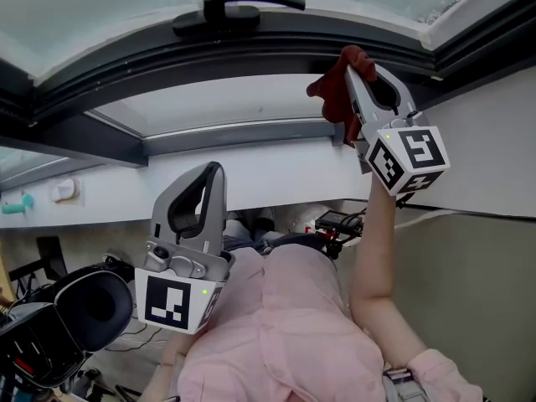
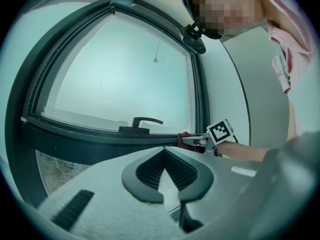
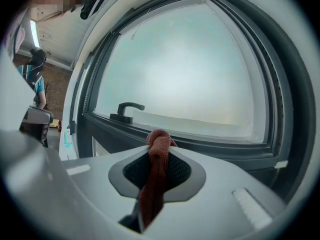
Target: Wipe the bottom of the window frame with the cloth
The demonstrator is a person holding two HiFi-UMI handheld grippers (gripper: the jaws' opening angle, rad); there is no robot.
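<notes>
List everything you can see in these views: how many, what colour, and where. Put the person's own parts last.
window frame: one, dark grey, across the top of the head view
window handle: one, black, on the frame's bottom rail
glass pane: one, pale and frosted, inside the frame
wall: one, white, below the frame
teal object: one, small, far left on the wall
cloth: one, red, in the right gripper's jaws, at the bottom rail
right gripper: one, grey, up at the frame, jaws shut on the cloth
left gripper: one, grey, lower down, jaws shut with nothing between them
arm: one, bare, below the right gripper
shirt: one, pink, bottom of the head view
</notes>
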